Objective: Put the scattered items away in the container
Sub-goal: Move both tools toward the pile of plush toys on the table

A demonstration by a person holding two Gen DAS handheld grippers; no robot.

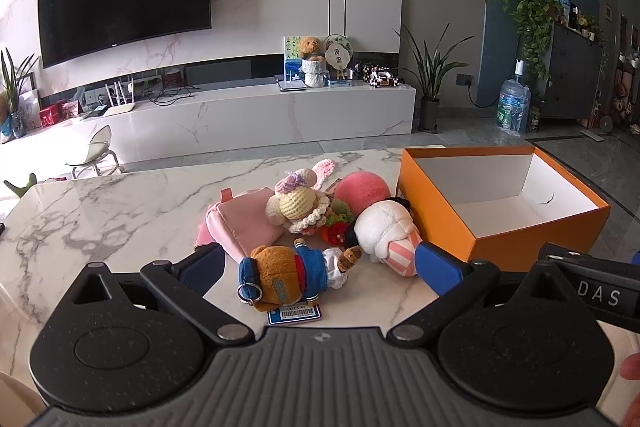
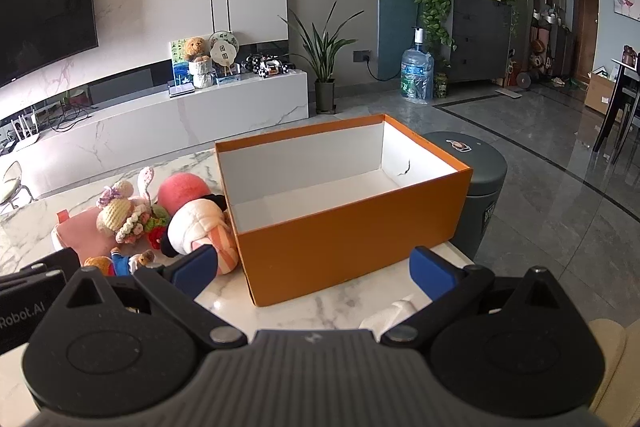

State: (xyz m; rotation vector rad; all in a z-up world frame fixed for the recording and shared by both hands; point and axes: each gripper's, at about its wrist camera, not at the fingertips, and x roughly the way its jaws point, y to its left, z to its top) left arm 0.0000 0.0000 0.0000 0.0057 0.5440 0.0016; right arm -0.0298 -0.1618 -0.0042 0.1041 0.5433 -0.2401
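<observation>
Both grippers, left [image 1: 318,263] "DAS", right [image 2: 314,267] "Robot.AI", jaws apart, empty.

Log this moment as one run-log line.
left hand-held gripper: open over bear keychain | right hand-held gripper: open | orange box: empty

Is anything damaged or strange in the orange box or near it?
Yes. The orange box has a small dark tear or crack mark on its white inner end wall. Otherwise it is empty and upright; the toys lie beside it.
</observation>
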